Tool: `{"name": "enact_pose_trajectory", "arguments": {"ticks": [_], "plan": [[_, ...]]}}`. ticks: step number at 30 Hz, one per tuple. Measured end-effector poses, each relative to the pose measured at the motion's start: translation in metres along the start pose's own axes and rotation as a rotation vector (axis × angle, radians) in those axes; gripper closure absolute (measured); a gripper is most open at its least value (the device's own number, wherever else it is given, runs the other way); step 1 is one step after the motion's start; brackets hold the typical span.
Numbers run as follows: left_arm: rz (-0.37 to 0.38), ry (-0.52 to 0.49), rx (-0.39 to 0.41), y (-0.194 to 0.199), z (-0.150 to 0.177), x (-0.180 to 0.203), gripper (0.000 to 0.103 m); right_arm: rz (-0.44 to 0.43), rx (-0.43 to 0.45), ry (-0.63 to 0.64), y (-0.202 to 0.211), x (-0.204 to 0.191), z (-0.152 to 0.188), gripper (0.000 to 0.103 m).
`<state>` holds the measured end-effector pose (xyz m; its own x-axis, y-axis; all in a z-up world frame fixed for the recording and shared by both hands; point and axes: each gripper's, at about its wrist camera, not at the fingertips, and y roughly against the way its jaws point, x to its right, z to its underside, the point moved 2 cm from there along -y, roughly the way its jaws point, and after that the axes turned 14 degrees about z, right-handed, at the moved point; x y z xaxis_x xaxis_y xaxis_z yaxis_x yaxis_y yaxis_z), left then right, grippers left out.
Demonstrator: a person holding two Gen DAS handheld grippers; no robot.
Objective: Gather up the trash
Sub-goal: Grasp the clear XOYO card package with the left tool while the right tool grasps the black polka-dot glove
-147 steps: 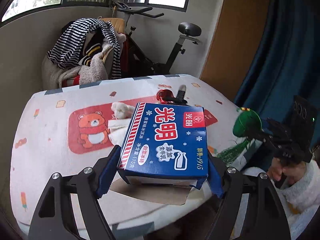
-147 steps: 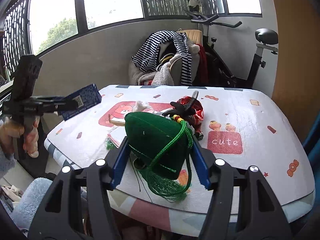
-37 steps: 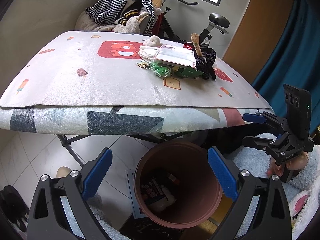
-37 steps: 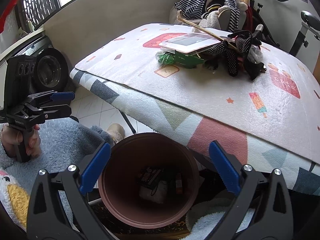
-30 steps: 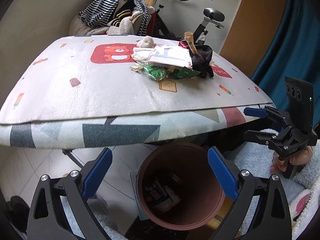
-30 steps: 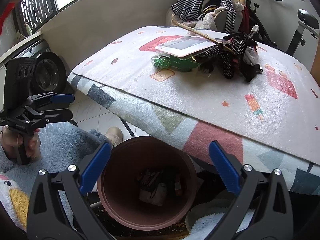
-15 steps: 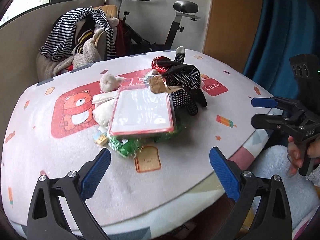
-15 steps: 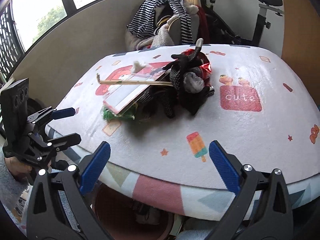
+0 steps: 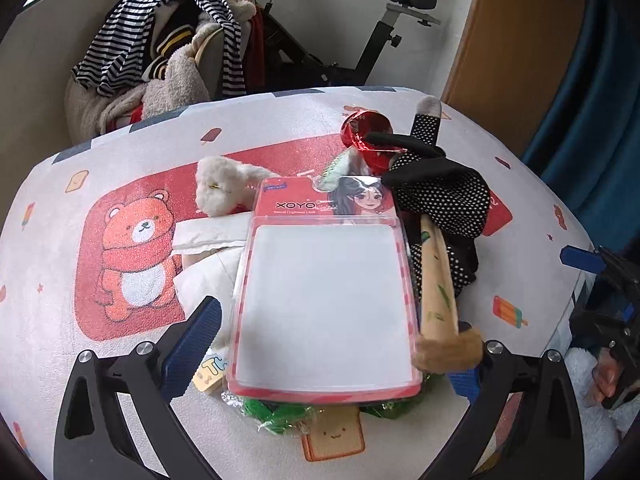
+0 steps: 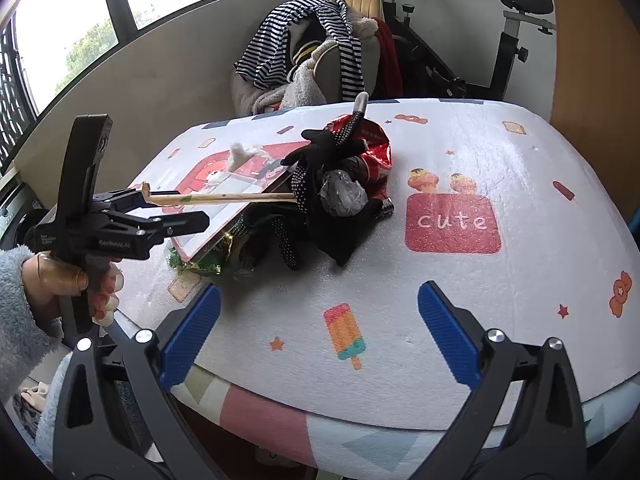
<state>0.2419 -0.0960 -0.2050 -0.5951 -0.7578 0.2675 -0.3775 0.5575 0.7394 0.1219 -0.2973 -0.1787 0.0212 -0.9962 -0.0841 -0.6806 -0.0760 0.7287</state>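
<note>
Left wrist view: left gripper (image 9: 324,344) reaches over the trash pile on the counter (image 9: 52,264).
Jaws: wide, straddling the red-edged blister pack (image 9: 326,304), not closed on it; likely lining up a grab, I judge.
Pack: flat, clear front, red printed header at 12 o'clock, lying tilted on tissues (image 9: 208,240) and a green wrapper (image 9: 280,416).
Chopstick sleeve (image 9: 438,292): at 3 o'clock of the pack, its near end by the right jaw; contact unclear.
Dotted black glove (image 9: 444,196): at 1 o'clock, red foil (image 9: 362,132) beyond.

Right wrist view: right gripper (image 10: 318,334) hangs above the counter's near edge.
Jaws: wide, holding nothing; the pile sits at 11 o'clock, well apart.
Reason: probably waiting its turn while the left one works.
Pile: pack propped aslant, sleeve jutting toward 9 o'clock, glove draped over crumpled plastic (image 10: 344,192).
</note>
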Motion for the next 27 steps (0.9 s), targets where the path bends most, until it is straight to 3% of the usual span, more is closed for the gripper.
{"name": "enact_pose_trajectory", "arguments": {"ticks": [8,12,17,21,24,27], "plan": [[-0.006,0.014,-0.043,-0.014,-0.005,-0.007,0.007,0.004,-0.012,-0.01,-0.006,0.001,0.007,0.006],[-0.007,0.01,-0.034,-0.006,-0.003,-0.003,0.01,0.006,-0.002,0.01,-0.006,-0.001,0.008,0.006],[-0.071,-0.002,0.02,0.024,0.0,-0.005,0.01,0.01,0.048,0.056,-0.002,-0.005,0.003,0.006],[-0.124,0.012,0.063,0.053,0.005,-0.011,0.01,-0.073,0.086,0.036,-0.004,-0.006,-0.012,0.024],[-0.146,0.025,0.095,0.074,0.01,-0.018,0.01,-0.073,0.103,0.059,-0.012,-0.015,-0.026,0.041],[-0.141,0.051,0.123,0.094,0.015,-0.026,0.01,-0.065,0.112,0.087,-0.024,-0.027,-0.041,0.047]]}}
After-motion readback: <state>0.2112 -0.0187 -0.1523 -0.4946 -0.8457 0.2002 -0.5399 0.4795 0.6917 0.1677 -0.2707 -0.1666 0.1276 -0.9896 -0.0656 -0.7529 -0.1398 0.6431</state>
